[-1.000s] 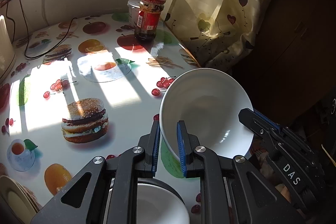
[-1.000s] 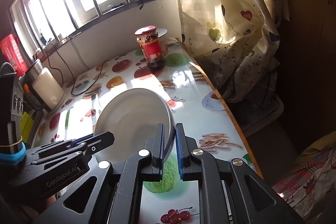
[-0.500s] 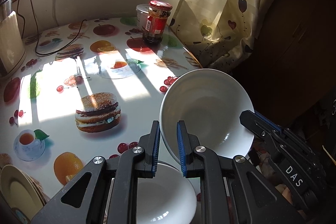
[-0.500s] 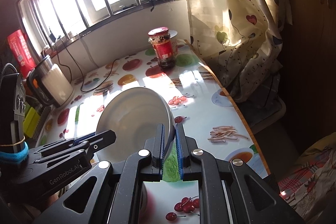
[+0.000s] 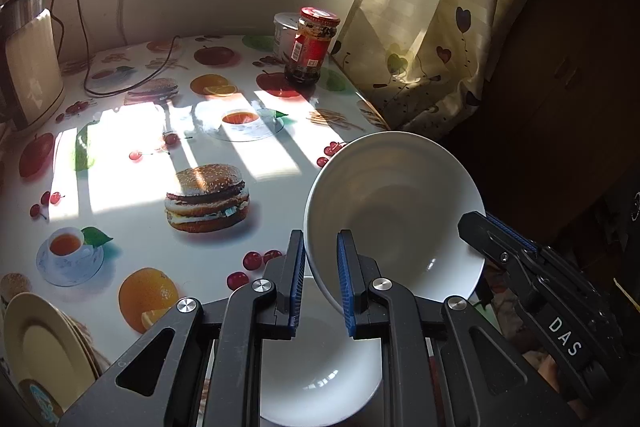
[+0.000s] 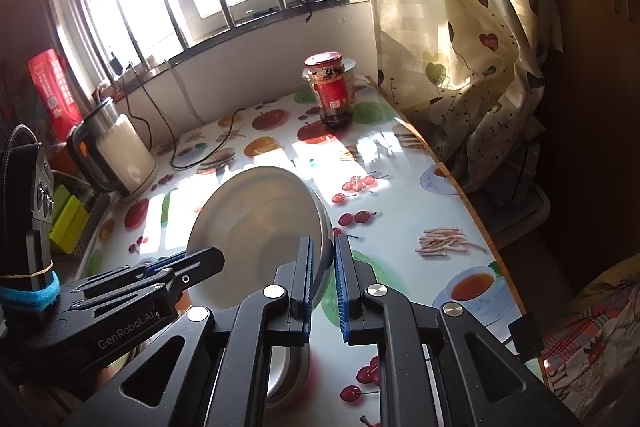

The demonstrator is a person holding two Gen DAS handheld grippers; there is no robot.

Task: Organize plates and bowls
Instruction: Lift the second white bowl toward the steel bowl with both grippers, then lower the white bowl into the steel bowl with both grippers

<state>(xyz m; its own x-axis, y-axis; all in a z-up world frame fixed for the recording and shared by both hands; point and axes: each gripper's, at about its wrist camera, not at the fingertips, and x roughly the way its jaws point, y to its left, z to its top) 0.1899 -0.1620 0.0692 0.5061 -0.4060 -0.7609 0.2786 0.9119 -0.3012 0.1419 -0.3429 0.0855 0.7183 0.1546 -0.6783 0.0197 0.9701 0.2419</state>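
Note:
A white bowl (image 5: 394, 211) is held tilted in the air by both grippers. My left gripper (image 5: 319, 283) is shut on its left rim. My right gripper (image 6: 322, 283) is shut on the opposite rim of the same bowl (image 6: 256, 227), and its fingers (image 5: 496, 239) show at the right of the left wrist view. A second white bowl (image 5: 320, 371) sits on the table right below, between the left gripper's arms; part of it also shows in the right wrist view (image 6: 286, 375). A stack of cream plates (image 5: 44, 351) lies at the table's near left.
The table has a fruit-and-burger print cloth (image 5: 132, 183). A red-lidded jar (image 5: 314, 45) and a white tub stand at the far edge by the curtain (image 5: 432, 19). A kettle (image 6: 114, 151) with a cable stands at the far left. The table's right edge (image 6: 472, 203) drops off.
Both grippers have risen and pulled back with the bowl, so more of the table and the lower bowl shows. The grip on the bowl is unchanged.

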